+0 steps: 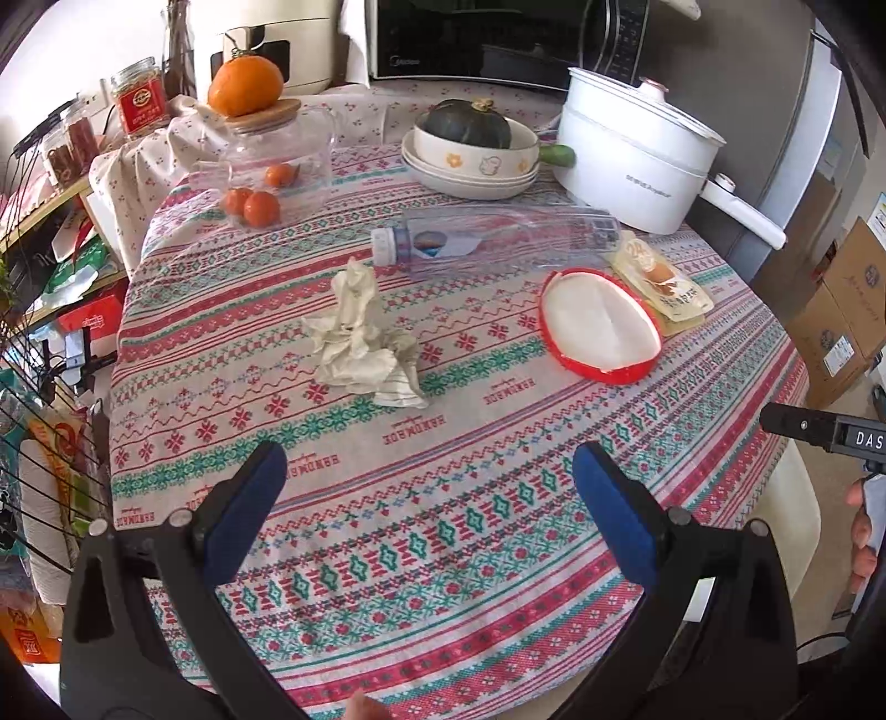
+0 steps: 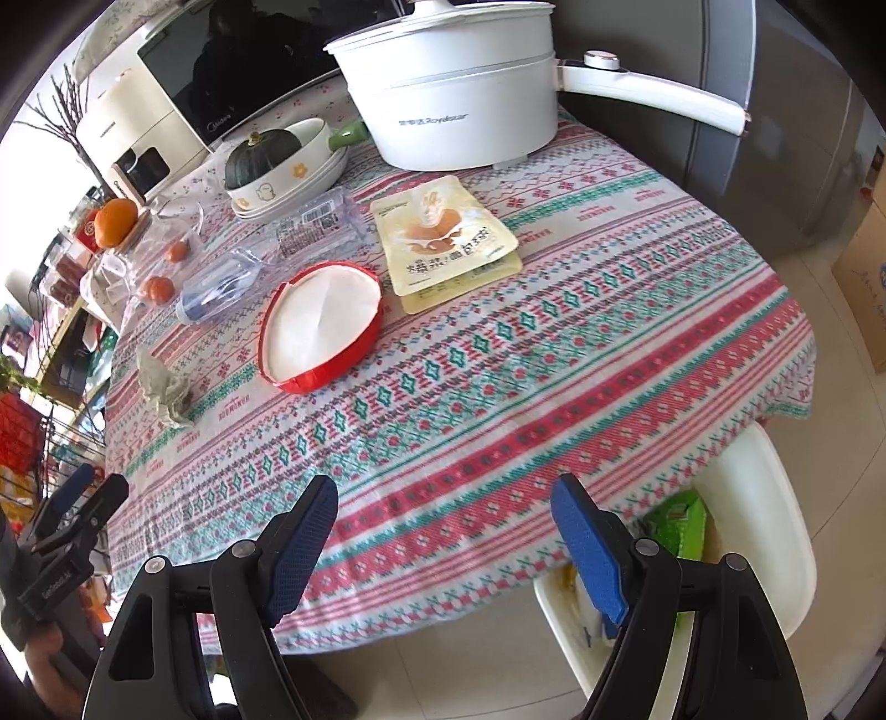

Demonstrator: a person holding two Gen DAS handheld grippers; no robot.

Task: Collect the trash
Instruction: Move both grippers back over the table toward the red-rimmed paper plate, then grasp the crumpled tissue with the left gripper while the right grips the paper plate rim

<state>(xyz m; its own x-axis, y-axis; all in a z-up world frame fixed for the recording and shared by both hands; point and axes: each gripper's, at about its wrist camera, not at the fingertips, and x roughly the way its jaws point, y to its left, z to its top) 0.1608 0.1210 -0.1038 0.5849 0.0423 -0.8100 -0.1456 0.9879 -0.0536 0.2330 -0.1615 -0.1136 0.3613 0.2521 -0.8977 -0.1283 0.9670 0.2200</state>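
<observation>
A crumpled tissue (image 1: 362,338) lies mid-table, also in the right wrist view (image 2: 163,387). An empty clear plastic bottle (image 1: 493,241) lies on its side behind it (image 2: 260,266). A red-rimmed white lid (image 1: 601,327) (image 2: 321,327) lies beside yellow snack packets (image 1: 662,285) (image 2: 448,241). My left gripper (image 1: 429,498) is open and empty above the table's near side. My right gripper (image 2: 446,531) is open and empty over the table's front edge. A white bin (image 2: 736,531) with trash stands below the table at right.
The patterned tablecloth (image 1: 443,581) covers a round table. A white pot (image 1: 626,160), bowls with a squash (image 1: 470,147), a glass jar with oranges (image 1: 271,160) and a microwave (image 1: 498,39) stand at the back. Shelves crowd the left; boxes stand right.
</observation>
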